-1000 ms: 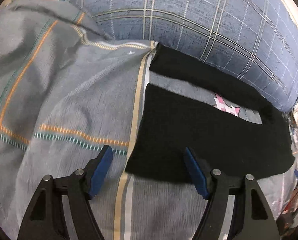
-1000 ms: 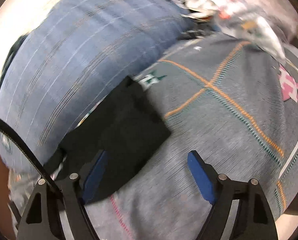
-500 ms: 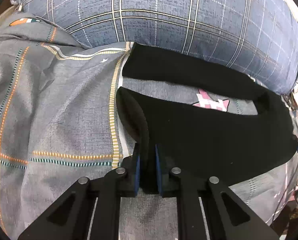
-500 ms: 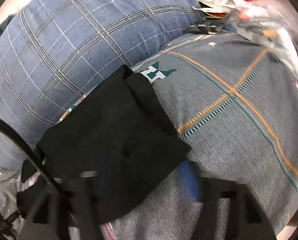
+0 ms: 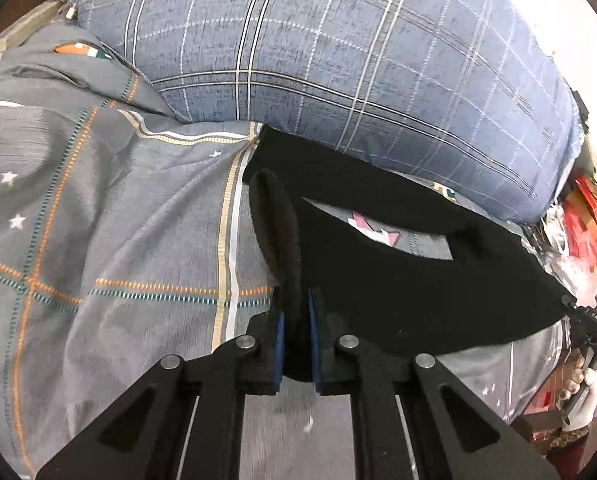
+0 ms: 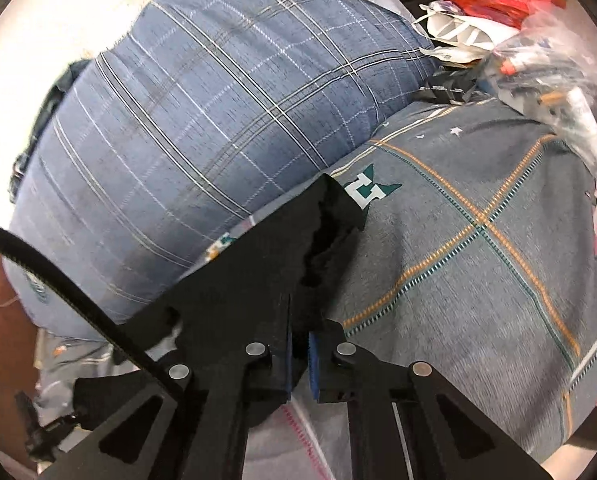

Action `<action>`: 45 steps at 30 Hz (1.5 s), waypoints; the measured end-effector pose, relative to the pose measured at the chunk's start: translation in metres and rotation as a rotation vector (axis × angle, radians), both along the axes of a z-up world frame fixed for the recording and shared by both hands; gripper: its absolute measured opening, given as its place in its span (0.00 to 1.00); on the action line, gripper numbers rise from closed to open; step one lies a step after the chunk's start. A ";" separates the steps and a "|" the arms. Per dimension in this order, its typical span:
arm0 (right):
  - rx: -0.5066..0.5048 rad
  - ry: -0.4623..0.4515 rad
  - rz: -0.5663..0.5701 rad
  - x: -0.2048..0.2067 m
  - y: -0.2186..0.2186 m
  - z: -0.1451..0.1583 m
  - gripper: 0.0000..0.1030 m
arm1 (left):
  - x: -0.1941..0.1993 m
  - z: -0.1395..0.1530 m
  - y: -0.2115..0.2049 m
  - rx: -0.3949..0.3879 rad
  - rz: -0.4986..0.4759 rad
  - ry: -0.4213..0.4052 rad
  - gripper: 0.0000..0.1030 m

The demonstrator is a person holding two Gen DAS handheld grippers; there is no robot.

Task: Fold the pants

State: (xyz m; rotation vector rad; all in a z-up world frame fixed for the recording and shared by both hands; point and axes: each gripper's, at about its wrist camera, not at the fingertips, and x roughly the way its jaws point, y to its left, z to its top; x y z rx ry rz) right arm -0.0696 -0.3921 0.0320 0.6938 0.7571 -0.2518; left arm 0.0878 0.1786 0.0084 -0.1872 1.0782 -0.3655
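Black pants [image 5: 410, 292] lie spread on a grey patterned bedsheet [image 5: 110, 232], their two legs parted with sheet showing between. My left gripper [image 5: 296, 340] is shut on the near leg's hem end, which stands up in a raised fold. In the right wrist view my right gripper [image 6: 298, 364] is shut on the near edge of the pants [image 6: 258, 276] at their other end, and the cloth bunches up from the pads. Part of the pants is hidden under both grippers.
A big blue plaid pillow [image 5: 358, 60] lies right behind the pants, touching the far leg; it also shows in the right wrist view [image 6: 202, 120]. Plastic bags and red packets [image 6: 530, 20] pile at the bed's far right. A black cable [image 6: 58, 280] crosses at left.
Both grippers were open over the pants' ends a second ago. They have closed on the cloth and lifted its edges slightly into folds.
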 end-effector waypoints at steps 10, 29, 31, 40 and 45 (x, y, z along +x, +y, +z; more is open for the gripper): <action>0.008 0.027 -0.106 -0.076 -0.028 -0.009 0.01 | -0.036 -0.020 0.009 0.004 0.039 0.058 0.11; 0.132 0.060 -0.054 -0.025 -0.006 -0.075 0.34 | -0.040 -0.045 0.031 0.033 0.139 0.065 0.13; 0.121 0.085 -0.038 -0.015 -0.002 -0.077 0.07 | -0.040 -0.044 0.028 0.031 0.132 0.066 0.13; 0.033 0.086 -0.009 -0.045 -0.008 -0.049 0.08 | -0.039 -0.039 0.027 0.024 0.122 0.045 0.13; -0.039 0.130 -0.062 -0.061 -0.013 -0.044 0.12 | -0.035 -0.041 0.022 0.037 0.118 0.048 0.15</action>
